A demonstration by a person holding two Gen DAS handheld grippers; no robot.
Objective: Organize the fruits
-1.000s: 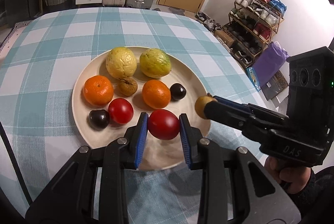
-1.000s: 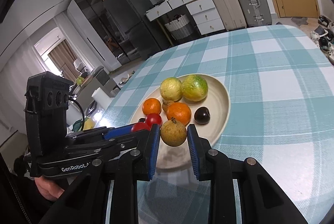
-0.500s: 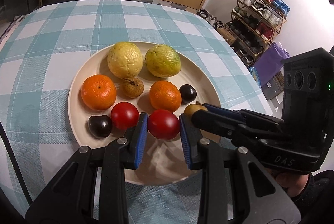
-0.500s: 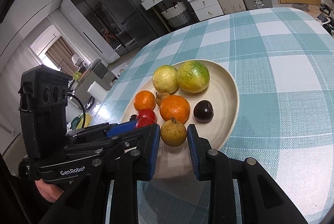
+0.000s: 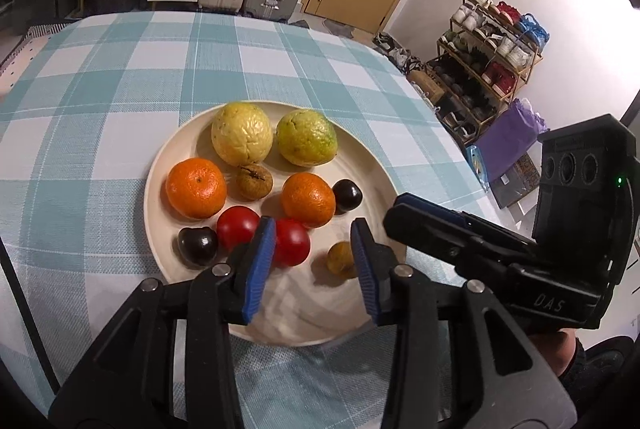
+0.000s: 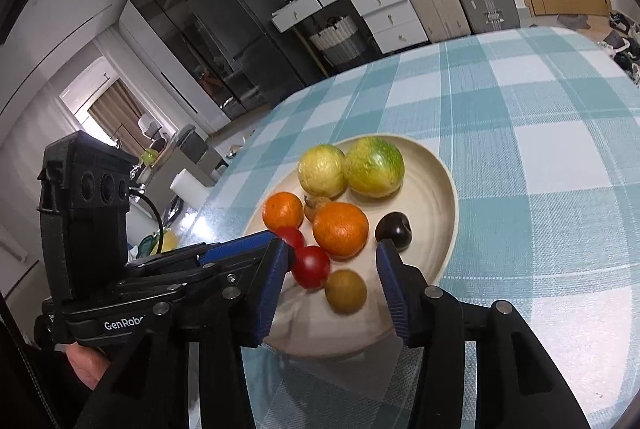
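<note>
Both grippers hang over the near edge of the cream plate point(image 5: 160, 165) on the teal-checked tablecloth point(image 5: 120, 69). The left gripper point(image 5: 314, 263) has its jaws opening, and a red tomato point(image 5: 294, 241) sits on the plate between them, close against the left blue pad with a clear gap to the other one. The right gripper point(image 6: 332, 283) is opening too, and the small brownish-yellow fruit point(image 6: 346, 291) lies on the plate between its pads, touched by neither (a little blurred in both views). Further back on the plate: two large yellow-green fruits point(image 5: 242, 139) side by side, two oranges point(image 5: 196, 187), a second tomato point(image 5: 236, 229), two dark plums point(image 5: 198, 245) and a wrinkled brown fruit point(image 5: 254, 181). A hand point(image 6: 86, 363) grips the left tool's handle.
</note>
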